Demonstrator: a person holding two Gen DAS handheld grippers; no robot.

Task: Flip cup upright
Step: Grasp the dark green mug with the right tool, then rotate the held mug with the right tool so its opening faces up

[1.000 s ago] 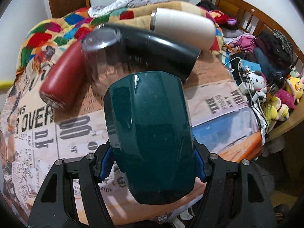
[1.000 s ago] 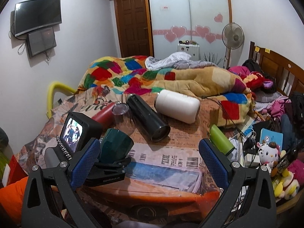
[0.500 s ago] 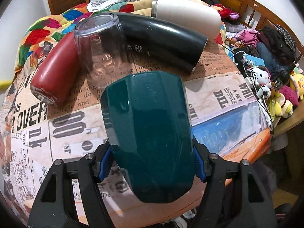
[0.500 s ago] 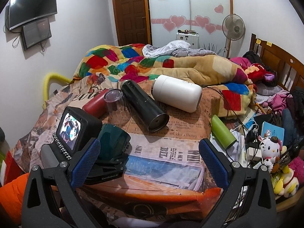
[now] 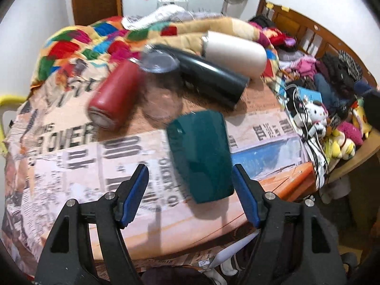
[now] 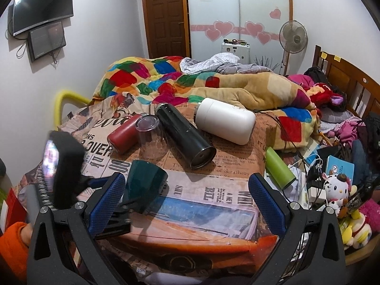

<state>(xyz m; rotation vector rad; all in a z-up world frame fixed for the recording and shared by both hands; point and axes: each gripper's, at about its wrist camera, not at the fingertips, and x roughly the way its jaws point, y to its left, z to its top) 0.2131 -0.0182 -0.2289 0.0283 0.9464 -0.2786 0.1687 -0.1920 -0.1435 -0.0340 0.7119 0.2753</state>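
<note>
Released since the earlier frame, the green cup (image 5: 200, 154) stands mouth-down at frame centre between the left tool's (image 5: 190, 190) spread fingers, so re-gripping and inverting seems next; the right tool (image 6: 187, 198) hangs open and empty.

Cups: two, green cup (image 5: 200, 154), clear cup (image 6: 152, 137). Bottles: four.
</note>
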